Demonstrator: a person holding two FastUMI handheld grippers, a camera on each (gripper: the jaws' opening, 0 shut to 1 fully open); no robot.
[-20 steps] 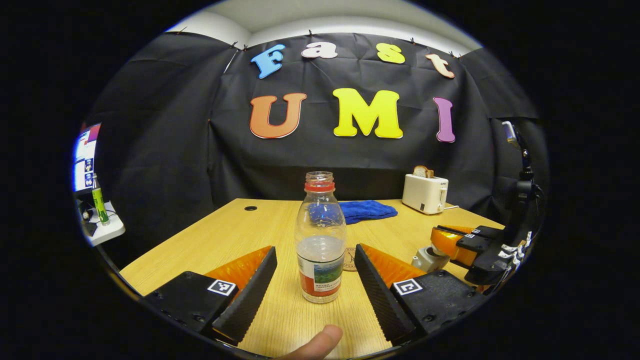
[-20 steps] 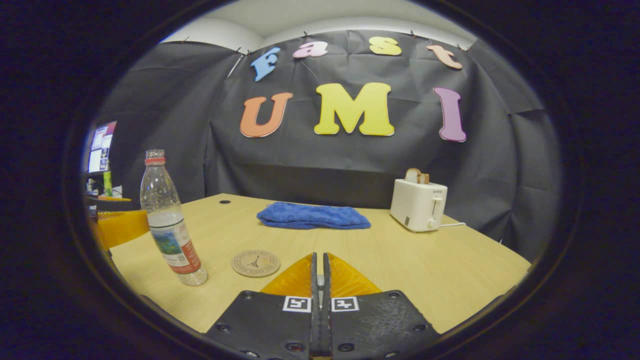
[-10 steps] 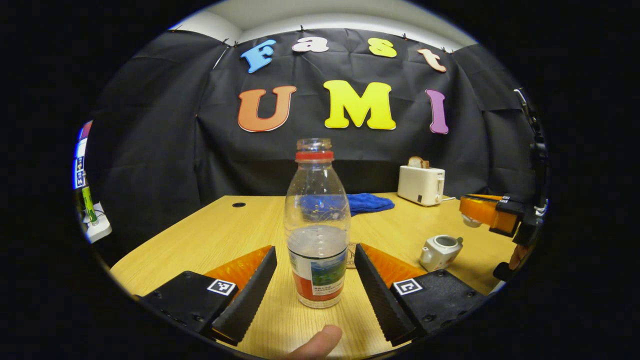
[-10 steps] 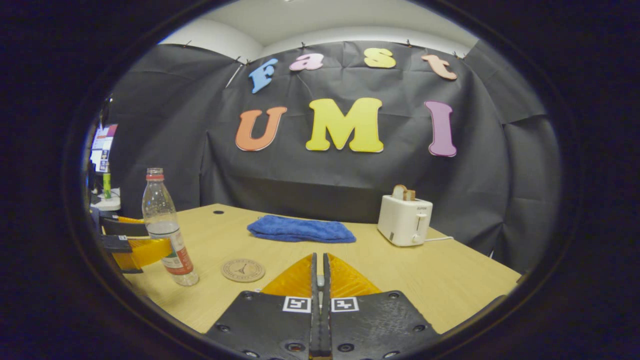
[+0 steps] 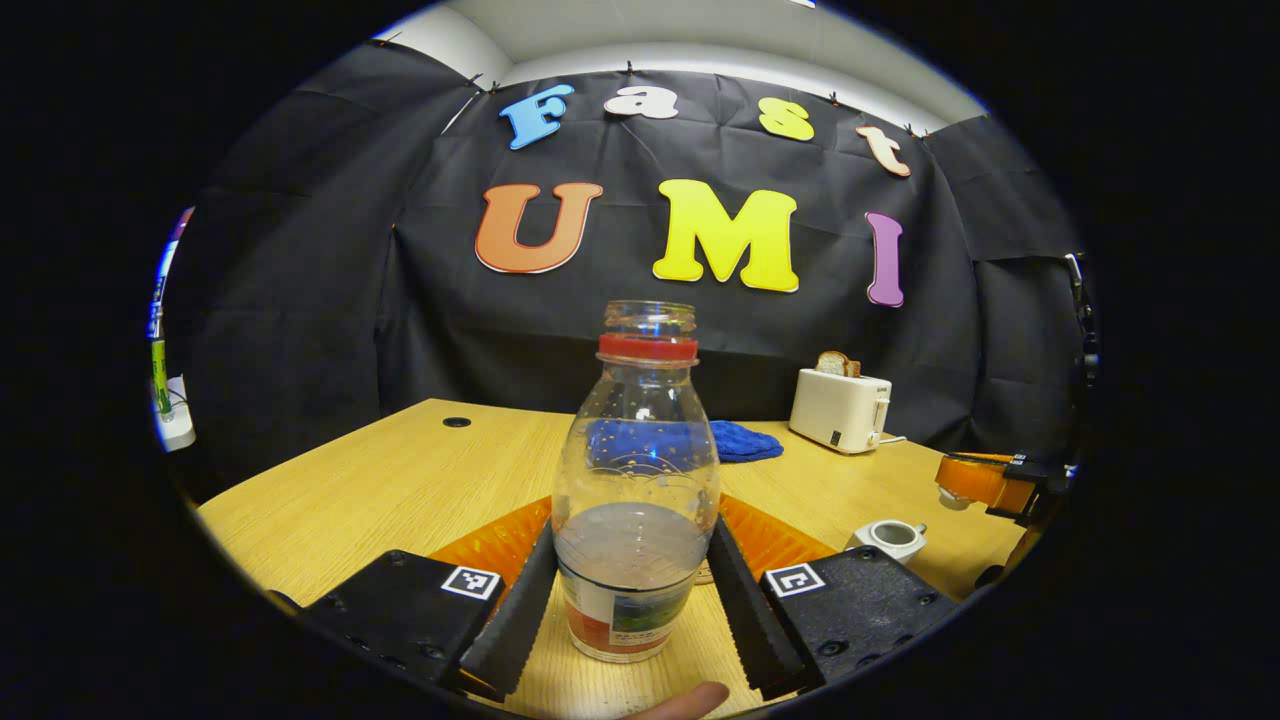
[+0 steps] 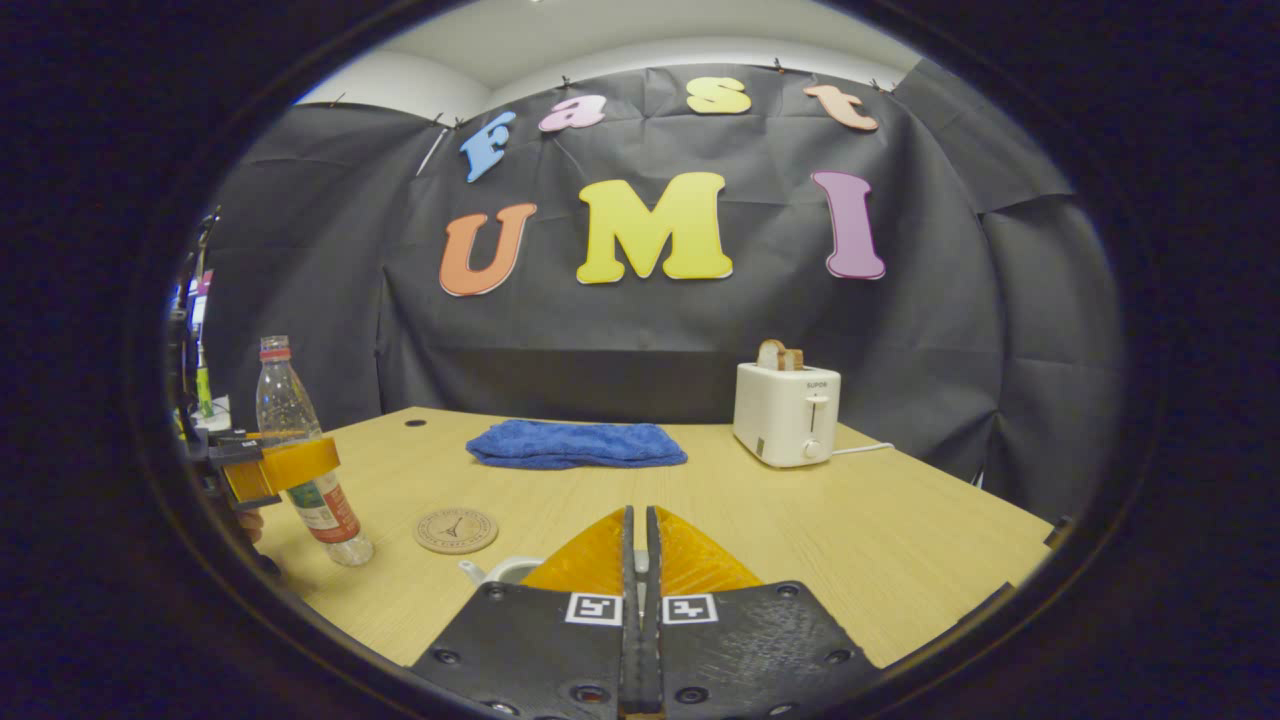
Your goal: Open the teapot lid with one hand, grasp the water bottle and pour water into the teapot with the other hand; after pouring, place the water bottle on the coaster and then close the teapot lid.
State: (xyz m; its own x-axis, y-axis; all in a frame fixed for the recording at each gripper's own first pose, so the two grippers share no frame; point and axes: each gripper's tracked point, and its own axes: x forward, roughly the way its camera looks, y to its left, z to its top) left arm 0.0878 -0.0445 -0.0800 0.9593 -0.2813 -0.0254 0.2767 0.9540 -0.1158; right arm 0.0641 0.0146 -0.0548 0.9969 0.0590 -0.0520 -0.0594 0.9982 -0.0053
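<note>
A wooden surface (image 5: 400, 480) stands in a booth hung with black cloth.

In the left gripper view, the left tongs (image 5: 630, 590) sit low over the near edge of the surface. Their two fingers are closed in against the lower body of the bottle (image 5: 637, 480), one on each side at label height, apparently clamped on it. The bottle stands upright, its long axis vertical, uncapped, with water filling roughly its lower third. Its base looks to be on or just above the surface; I cannot tell which. A fingertip (image 5: 690, 700) of the person's hand shows at the very bottom.

Just behind the bottle, partly hidden by it, lies the round coaster (image 6: 456, 529). Off to the right of the left tongs stands the small white teapot (image 5: 890, 538), lid off, mouth open upward. So the pour calls for carrying the bottle rightward and tipping its neck toward that opening.

In the right gripper view, the right tongs (image 6: 638, 560) are pressed together. The lid would be the thing held, but the grip point is hidden, so I cannot tell. They hover level just above the teapot, whose rim peeks out at their left.

Farther back lie a blue towel (image 6: 577, 444) and a white toaster (image 6: 787, 414) with bread in it.

The left tongs hold the bottle; the right tongs are nearer the teapot.
</note>
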